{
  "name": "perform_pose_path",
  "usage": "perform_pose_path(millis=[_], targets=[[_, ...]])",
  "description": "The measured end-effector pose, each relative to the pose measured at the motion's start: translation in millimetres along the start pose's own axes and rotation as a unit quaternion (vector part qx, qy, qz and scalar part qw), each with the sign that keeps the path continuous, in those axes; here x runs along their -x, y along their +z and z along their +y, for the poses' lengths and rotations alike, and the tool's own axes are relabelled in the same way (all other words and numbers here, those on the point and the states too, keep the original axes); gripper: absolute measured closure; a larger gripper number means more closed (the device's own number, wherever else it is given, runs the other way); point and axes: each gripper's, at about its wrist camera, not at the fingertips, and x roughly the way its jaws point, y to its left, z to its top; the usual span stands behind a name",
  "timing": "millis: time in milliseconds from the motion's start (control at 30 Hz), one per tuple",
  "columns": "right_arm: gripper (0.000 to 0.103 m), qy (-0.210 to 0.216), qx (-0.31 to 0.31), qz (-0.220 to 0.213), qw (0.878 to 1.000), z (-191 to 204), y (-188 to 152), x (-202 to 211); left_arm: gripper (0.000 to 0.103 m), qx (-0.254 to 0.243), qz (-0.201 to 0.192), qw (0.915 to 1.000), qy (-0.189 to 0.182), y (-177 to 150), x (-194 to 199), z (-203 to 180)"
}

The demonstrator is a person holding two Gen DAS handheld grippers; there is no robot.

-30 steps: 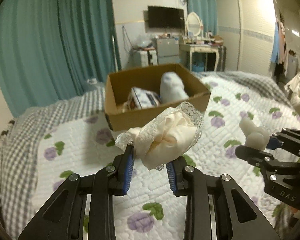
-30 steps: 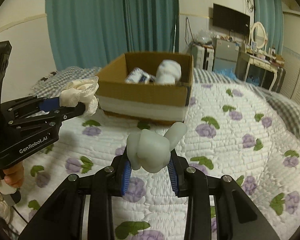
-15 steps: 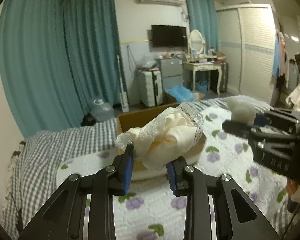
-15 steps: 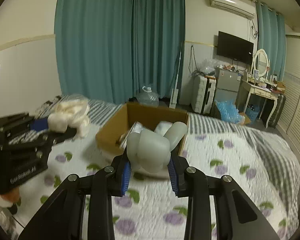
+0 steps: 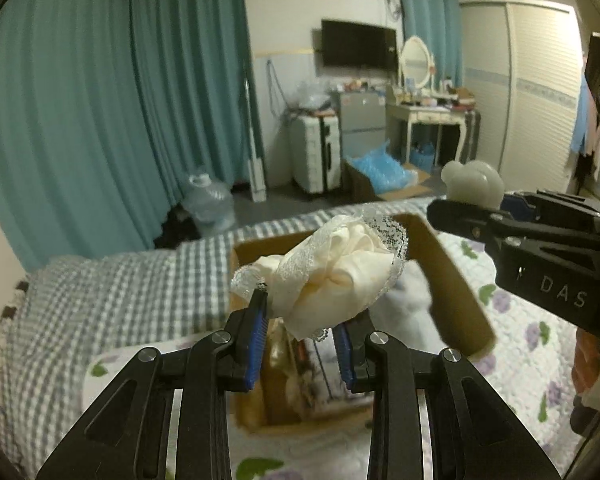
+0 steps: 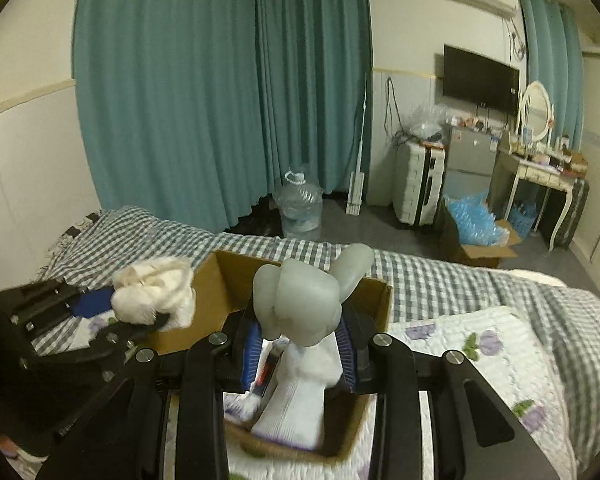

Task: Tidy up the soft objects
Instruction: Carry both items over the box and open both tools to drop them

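Note:
My left gripper (image 5: 302, 334) is shut on a cream lace-edged cloth bundle (image 5: 332, 272) and holds it above the open cardboard box (image 5: 456, 280) on the bed. My right gripper (image 6: 298, 344) is shut on a pale grey soft bunny-shaped toy (image 6: 304, 300), also above the box (image 6: 380, 300). Inside the box lie a white sock (image 6: 300, 396) and a printed packet (image 6: 266, 372). The right gripper with the toy (image 5: 472, 180) shows at the right of the left wrist view. The left gripper with the cloth (image 6: 154, 296) shows at the left of the right wrist view.
The box stands on a bed with a purple-flower quilt (image 6: 492, 344) and a grey checked blanket (image 5: 112, 292). Beyond the bed are teal curtains (image 6: 220, 80), a water jug (image 6: 300, 208), a white suitcase (image 6: 418, 184) and a dressing table (image 6: 540, 168).
Both grippers have risen and moved forward over the box, still holding their objects. The box, seen from the side a second ago, now lies below the fingers.

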Motion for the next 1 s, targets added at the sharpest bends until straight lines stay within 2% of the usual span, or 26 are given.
perform_pose_path(millis=[167, 233, 267, 300, 333, 367, 400, 433, 567, 700, 800, 900, 1000], targets=[[0.07, 0.009, -0.014, 0.03, 0.999, -17.6, 0.3, -56.3, 0.074, 0.017, 0.042, 0.9989, -0.014, -1.5, -57.2, 6.1], [0.07, 0.014, -0.021, 0.048, 0.999, -26.0, -1.0, -79.5, 0.071, 0.011, 0.043, 0.9989, -0.016, -3.1, -67.9, 4.0], [0.069, 0.014, -0.025, 0.054, 0.998, -29.2, -1.4, -88.3, 0.07, 0.02, 0.066, 0.9972, -0.027, -4.7, -71.9, 4.1], [0.066, 0.017, -0.031, 0.059, 0.998, -33.3, -2.5, -95.1, 0.07, 0.018, 0.064, 0.9973, -0.029, -5.5, -76.0, 3.1], [0.064, 0.019, -0.036, 0.063, 0.997, -35.1, -3.2, -99.2, 0.065, 0.018, 0.068, 0.997, -0.032, -6.4, -78.5, 1.6], [0.059, 0.022, -0.041, 0.067, 0.997, -38.3, -3.1, -103.7, 0.058, 0.016, 0.066, 0.9971, -0.033, -7.8, -81.6, 1.2], [0.043, 0.015, -0.047, 0.065, 0.997, -40.3, -3.2, -105.2, 0.045, 0.016, 0.067, 0.9972, -0.031, -8.9, -83.8, 1.5], [0.031, 0.012, -0.05, 0.058, 0.997, -41.8, -3.4, -103.5, 0.043, 0.016, 0.07, 0.997, -0.028, -11.0, -86.8, 1.9], [0.027, 0.003, -0.055, 0.044, 0.998, -45.4, 1.1, -89.0, 0.04, 0.026, 0.071, 0.9966, -0.032, -9.1, -87.3, 3.2], [0.027, -0.009, -0.053, 0.031, 0.998, -45.6, 10.6, -53.3, 0.04, 0.023, 0.071, 0.9971, -0.015, -1.6, -71.7, 0.9], [0.027, -0.019, -0.049, 0.015, 0.999, -39.9, 24.3, -14.4, 0.04, 0.021, 0.055, 0.9982, -0.01, 11.3, -43.4, 2.8], [0.027, -0.031, -0.046, -0.013, 0.998, -32.9, 44.2, 38.2, 0.04, 0.02, 0.022, 0.9995, 0.0, 29.6, -3.1, 6.5], [0.024, -0.046, -0.033, -0.043, 0.997, -19.0, 63.0, 92.1, 0.035, 0.018, -0.019, 0.9996, 0.011, 51.8, 49.2, 9.2]])
